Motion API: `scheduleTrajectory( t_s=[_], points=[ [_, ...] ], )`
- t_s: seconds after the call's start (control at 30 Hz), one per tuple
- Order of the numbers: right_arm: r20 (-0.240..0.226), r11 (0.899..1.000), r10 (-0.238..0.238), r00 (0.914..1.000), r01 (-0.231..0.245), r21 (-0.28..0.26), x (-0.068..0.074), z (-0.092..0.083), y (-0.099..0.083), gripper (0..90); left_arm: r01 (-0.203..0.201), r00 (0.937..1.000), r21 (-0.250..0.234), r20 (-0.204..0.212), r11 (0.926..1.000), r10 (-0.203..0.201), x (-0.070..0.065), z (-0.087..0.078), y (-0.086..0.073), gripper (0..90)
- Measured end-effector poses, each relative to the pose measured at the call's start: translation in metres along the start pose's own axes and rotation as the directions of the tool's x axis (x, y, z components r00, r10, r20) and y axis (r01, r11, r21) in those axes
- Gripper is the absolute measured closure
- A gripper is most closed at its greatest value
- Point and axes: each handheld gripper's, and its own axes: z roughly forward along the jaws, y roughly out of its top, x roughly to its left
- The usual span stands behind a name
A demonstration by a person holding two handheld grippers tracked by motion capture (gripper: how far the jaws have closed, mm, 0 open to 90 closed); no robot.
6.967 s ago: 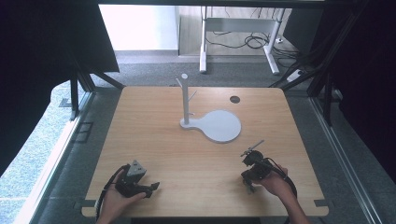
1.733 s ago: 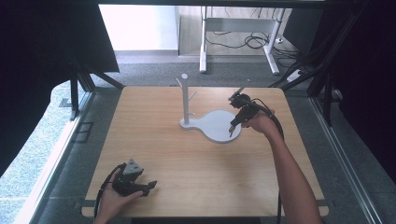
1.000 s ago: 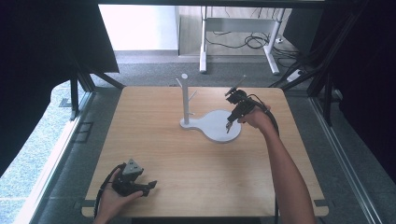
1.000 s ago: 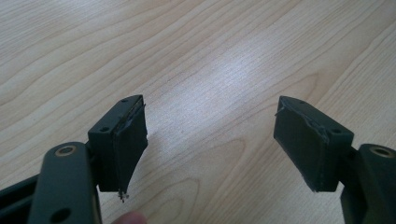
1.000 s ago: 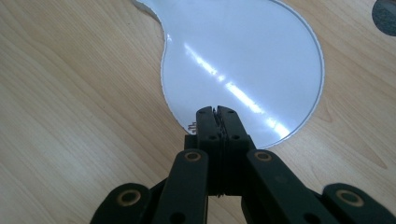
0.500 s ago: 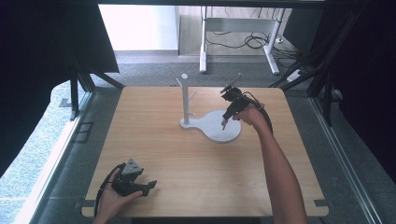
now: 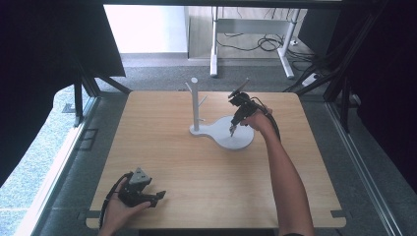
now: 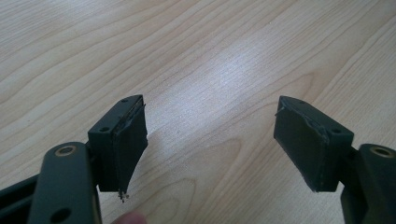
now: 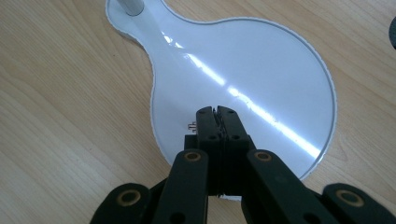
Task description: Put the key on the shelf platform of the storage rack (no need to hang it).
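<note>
Right gripper view showed the right gripper [image 9: 217, 112], clenched empty, poised over the white stand base [image 9: 261, 65], nothing yet hung; the left gripper [image 8: 210, 140] rested released.

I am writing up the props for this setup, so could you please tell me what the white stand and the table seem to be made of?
White stand: the round base looks like glossy painted metal or plastic; a bright streak of reflected light runs across it and the rim is thin. Which of the two, I cannot tell.
Table: light wood or wood-look laminate with a matt to satin finish; the grain lines show clearly in the left gripper view.
</note>
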Motion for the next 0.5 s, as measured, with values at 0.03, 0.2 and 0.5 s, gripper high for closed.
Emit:
scheduleTrajectory(
  t_s=[0.03,0.2,0.5],
  points=[
    [0.001,1.000,-0.002,1.0000,0.002,0.000,0.000,0.001,0.000,89.8,0.002,1.0000,0.000,0.000,1.0000,-0.002,0.000,0.000,0.000,26.0],
    [0.010,1.000,0.011,0.9999,-0.011,0.001,-0.002,0.006,0.002,89.8,-0.001,1.0000,-0.001,0.000,1.0000,0.001,0.000,0.000,0.000,25.9],
    [0.013,0.999,0.032,0.9994,-0.032,0.000,-0.006,0.018,0.001,89.7,-0.008,1.0000,0.001,0.001,1.0000,0.008,0.000,0.001,0.000,25.9]
  ],
)
